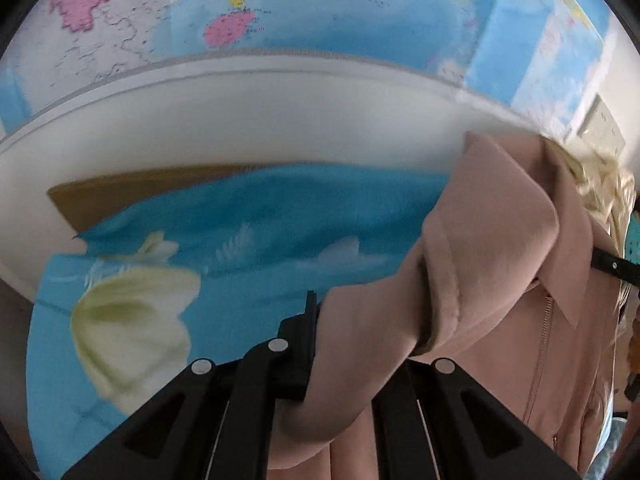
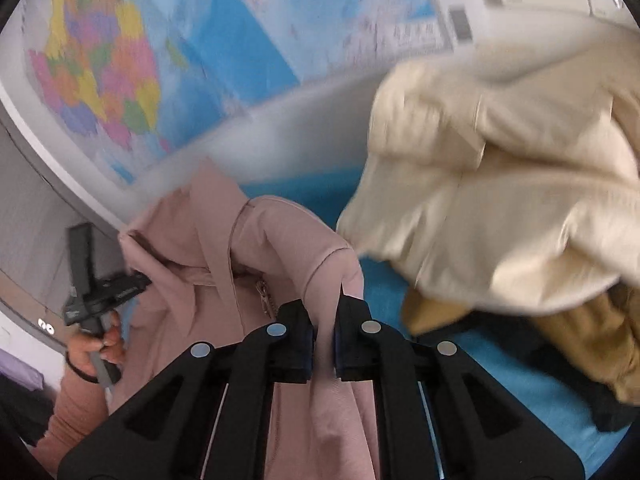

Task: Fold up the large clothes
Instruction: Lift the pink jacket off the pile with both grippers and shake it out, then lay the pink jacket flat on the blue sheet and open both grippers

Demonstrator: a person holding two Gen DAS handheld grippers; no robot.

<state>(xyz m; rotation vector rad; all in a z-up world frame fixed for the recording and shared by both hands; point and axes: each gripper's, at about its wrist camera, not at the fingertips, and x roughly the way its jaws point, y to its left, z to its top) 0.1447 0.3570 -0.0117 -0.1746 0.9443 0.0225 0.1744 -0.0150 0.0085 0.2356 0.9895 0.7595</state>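
Note:
A dusty pink jacket with a collar and a zipper hangs above the bed between both grippers. My left gripper is shut on a fold of it; the cloth drapes over and hides its right finger. In the right wrist view the same pink jacket runs up between the pads of my right gripper, which is shut on a narrow ridge of cloth. The left gripper shows there at the jacket's left edge, carried by a hand. A black part of the right gripper pokes in at the far right of the left wrist view.
A blue bedsheet with white flower prints lies below. A cream padded jacket is heaped at the right over a tan garment. A white headboard and a wall map stand behind.

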